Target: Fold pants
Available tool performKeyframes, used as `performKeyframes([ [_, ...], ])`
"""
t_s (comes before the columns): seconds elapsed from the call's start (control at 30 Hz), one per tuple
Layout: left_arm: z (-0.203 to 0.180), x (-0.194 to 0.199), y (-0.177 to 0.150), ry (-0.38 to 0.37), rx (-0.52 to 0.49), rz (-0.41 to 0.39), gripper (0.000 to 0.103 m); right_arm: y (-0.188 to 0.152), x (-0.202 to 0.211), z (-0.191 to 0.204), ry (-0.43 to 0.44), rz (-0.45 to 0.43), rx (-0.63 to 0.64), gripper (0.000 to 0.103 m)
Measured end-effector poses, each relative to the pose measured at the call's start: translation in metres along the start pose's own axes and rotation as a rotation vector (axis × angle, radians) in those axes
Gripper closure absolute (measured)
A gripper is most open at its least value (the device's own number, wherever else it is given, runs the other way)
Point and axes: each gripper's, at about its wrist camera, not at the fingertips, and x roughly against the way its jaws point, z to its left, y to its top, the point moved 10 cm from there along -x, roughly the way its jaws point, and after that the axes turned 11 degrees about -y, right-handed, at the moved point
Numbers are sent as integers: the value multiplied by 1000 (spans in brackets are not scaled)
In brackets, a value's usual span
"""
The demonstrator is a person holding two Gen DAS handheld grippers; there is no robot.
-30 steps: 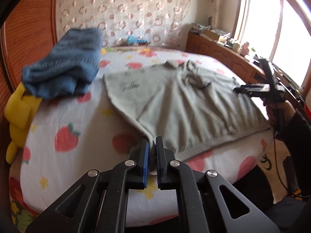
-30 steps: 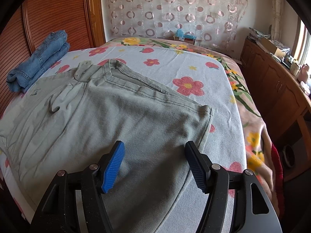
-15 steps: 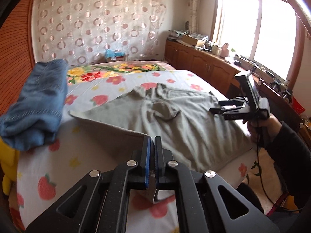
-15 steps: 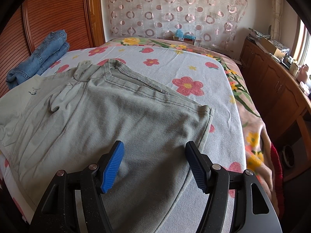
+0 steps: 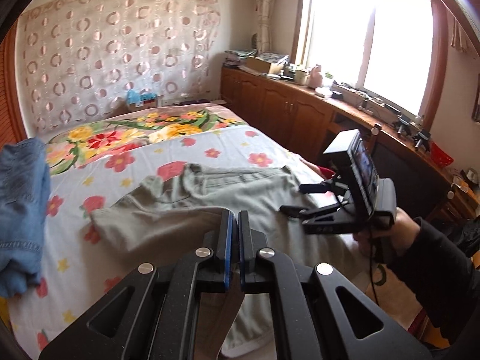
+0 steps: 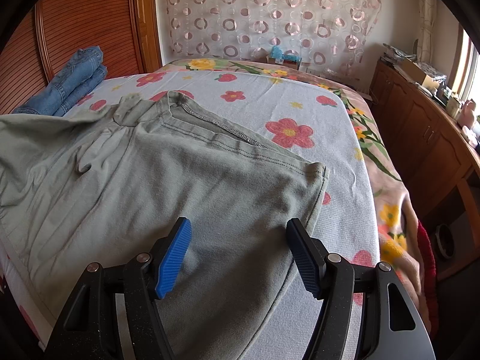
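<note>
Grey-green pants (image 6: 156,180) lie spread on the flowered bed sheet (image 6: 270,99), waistband toward the far side. My left gripper (image 5: 234,219) is shut on the pants' edge and holds that part (image 5: 180,228) lifted above the bed, with cloth hanging below the jaws. My right gripper (image 6: 238,234) is open and empty, low over the pants near their right hem corner (image 6: 318,174). It also shows in the left wrist view (image 5: 303,198), hand-held at the bed's right edge.
Folded blue jeans (image 6: 72,81) lie at the bed's far left by the wooden headboard; they also show in the left wrist view (image 5: 21,210). A wooden cabinet (image 5: 300,111) with clutter runs under the window on the right. A floral blanket (image 6: 387,180) hangs off the bed's right side.
My left gripper has lifted the pants' edge and carried it up and rightward over the garment. The left side of the pants now rises off the bed. The right gripper has stayed still and open.
</note>
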Motion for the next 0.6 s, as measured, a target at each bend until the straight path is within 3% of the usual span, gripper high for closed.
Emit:
performKeyframes([
  [0.07, 0, -8, -1, -9, 3, 12, 98, 0, -1, 0, 0, -1, 0, 35],
  [0.17, 11, -15, -9, 35, 16, 42, 98, 0, -1, 1, -1, 1, 0, 35],
  [0.23, 21, -15, -15, 79, 26, 50, 79, 0, -2, 2, -5, 1, 2, 35],
  [0.27, 24, -13, -17, 90, 30, 44, 75, 0, -1, 1, -5, 0, 1, 35],
  [0.33, 30, -5, -21, 97, 44, 18, 54, 0, -2, 2, -6, 0, 2, 35],
  [0.37, 33, -1, -22, 95, 51, 7, 49, 0, -2, 1, -6, 0, 3, 35],
  [0.43, 39, 6, -28, 94, 57, 1, 22, 0, -2, 2, -7, 1, 2, 34],
  [0.6, 59, 16, -54, 129, 72, 31, 19, 1, -2, 0, -12, 2, 1, 34],
])
